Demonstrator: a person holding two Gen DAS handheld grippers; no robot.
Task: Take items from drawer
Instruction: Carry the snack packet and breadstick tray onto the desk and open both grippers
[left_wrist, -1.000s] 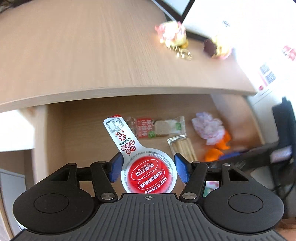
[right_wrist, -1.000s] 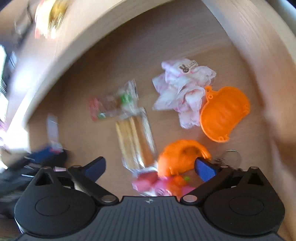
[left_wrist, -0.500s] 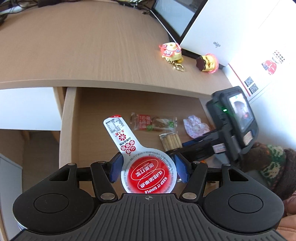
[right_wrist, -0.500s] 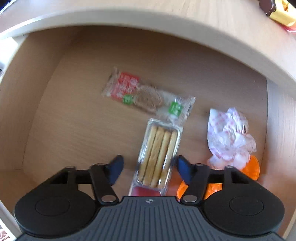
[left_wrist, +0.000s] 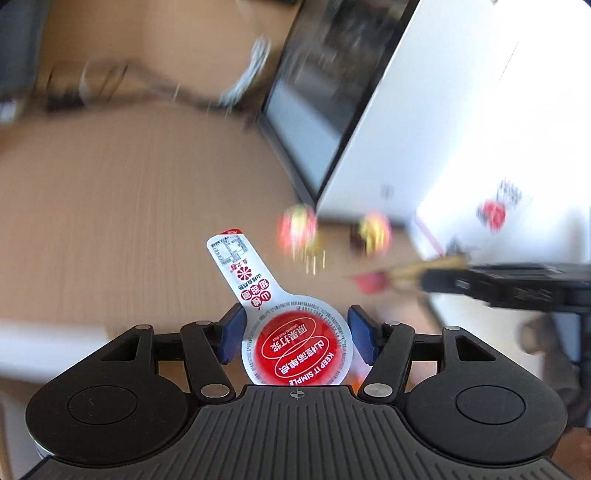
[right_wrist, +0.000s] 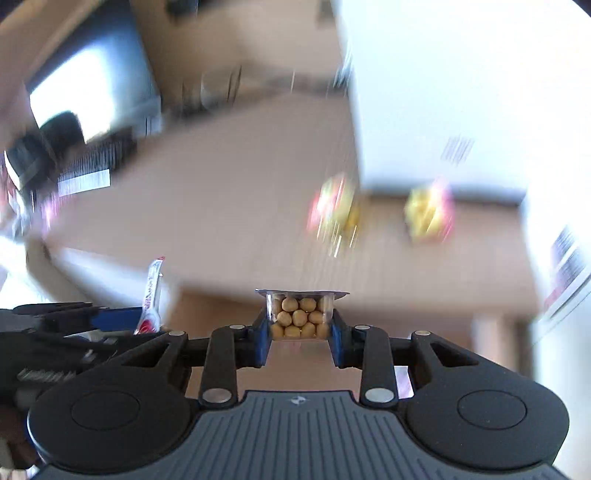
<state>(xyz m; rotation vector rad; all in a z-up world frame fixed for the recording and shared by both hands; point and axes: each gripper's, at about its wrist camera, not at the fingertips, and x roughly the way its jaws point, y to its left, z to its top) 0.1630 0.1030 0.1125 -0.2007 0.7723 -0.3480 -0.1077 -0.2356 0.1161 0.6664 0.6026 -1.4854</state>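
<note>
- The left gripper (left_wrist: 295, 332) is clamped on a round snack cup (left_wrist: 297, 349); both blue pads press the sides of the cup.
- The cup's foil lid faces the left camera: a red disc with white print, and a long white tab (left_wrist: 240, 271) that runs up and to the left.
- The right gripper (right_wrist: 300, 321) is clamped on a clear pack of biscuit sticks (right_wrist: 300, 314); the pack is seen end-on, so the round yellow stick ends show between the pads.
- Its jaws have just closed onto that pack, which now sits between them.
- Both items are held in the air in front of the wooden desk (left_wrist: 147, 206), and the drawer is not clear in either view.
- On the desk, two small charms, one red and yellow (left_wrist: 299, 230) and one yellow and dark (left_wrist: 373, 232), lie near each other beside a white box (left_wrist: 443, 129); both are blurred.
- A dark monitor (left_wrist: 314, 110) stands just left of the box.
- In the left view the right gripper comes in from the right edge, with the sticks jutting out to the left.
- In the right view the left gripper appears at the left edge, with the cup's lid seen edge-on.
- Both views are smeared with motion blur, so the far clutter cannot be made out.
</note>
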